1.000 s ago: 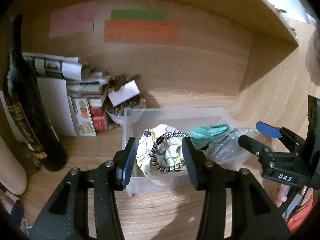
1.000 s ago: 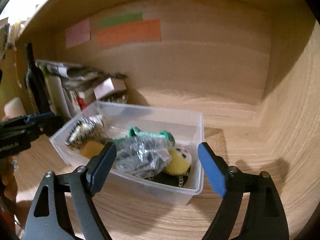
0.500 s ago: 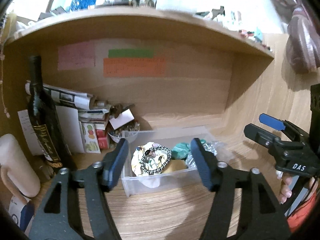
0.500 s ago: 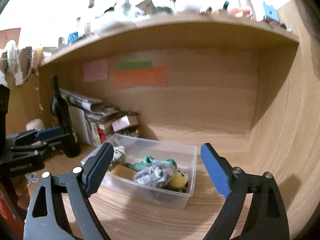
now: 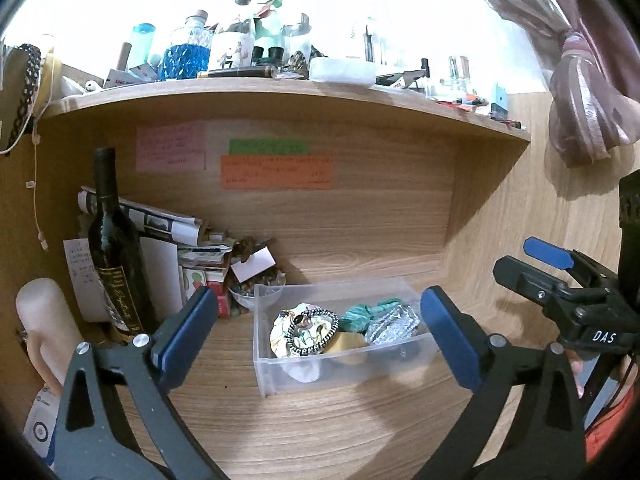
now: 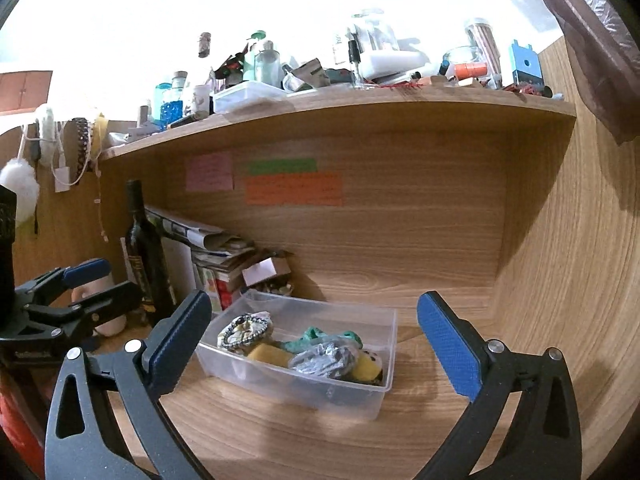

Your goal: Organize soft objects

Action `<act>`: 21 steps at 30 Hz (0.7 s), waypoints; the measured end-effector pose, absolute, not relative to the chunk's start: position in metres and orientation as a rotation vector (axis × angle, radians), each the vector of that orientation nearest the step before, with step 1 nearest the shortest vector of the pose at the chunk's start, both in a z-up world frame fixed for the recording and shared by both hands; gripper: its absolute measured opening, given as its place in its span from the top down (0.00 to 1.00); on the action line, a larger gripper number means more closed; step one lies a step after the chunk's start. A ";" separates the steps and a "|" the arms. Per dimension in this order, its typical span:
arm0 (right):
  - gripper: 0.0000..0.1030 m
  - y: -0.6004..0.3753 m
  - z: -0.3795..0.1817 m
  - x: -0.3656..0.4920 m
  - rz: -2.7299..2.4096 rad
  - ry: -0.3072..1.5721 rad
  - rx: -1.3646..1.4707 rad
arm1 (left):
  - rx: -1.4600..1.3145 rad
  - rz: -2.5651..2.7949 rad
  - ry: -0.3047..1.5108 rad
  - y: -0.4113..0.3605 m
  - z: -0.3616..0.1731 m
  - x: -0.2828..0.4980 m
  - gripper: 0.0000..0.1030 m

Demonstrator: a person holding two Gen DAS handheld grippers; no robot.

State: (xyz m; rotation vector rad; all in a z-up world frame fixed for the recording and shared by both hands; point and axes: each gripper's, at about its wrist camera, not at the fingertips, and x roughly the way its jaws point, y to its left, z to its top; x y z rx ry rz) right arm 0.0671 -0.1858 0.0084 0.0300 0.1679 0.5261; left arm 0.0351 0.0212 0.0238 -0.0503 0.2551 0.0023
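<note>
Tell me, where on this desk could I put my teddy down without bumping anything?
Bare wood lies right of the clear bin, up to the side wall, and behind it to the back panel. The strip in front of the bin is bare too. It is crowded left: the wine bottle, papers and small boxes. The bin is full.

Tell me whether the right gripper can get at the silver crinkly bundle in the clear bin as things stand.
Probably yes. The right gripper is open and empty, the clear bin has no lid, and the silver bundle lies on top near the front wall, nothing covering it.
</note>
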 end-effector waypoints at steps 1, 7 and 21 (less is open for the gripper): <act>0.00 -0.186 0.008 0.066 0.526 0.167 0.030 | -0.047 0.004 0.254 0.020 0.024 0.034 0.00; 0.00 -0.185 0.007 0.061 0.528 0.166 0.031 | -0.048 0.006 0.252 0.018 0.024 0.032 0.00; 0.00 -0.183 0.006 0.058 0.529 0.166 0.029 | -0.040 0.013 0.250 0.016 0.024 0.029 0.00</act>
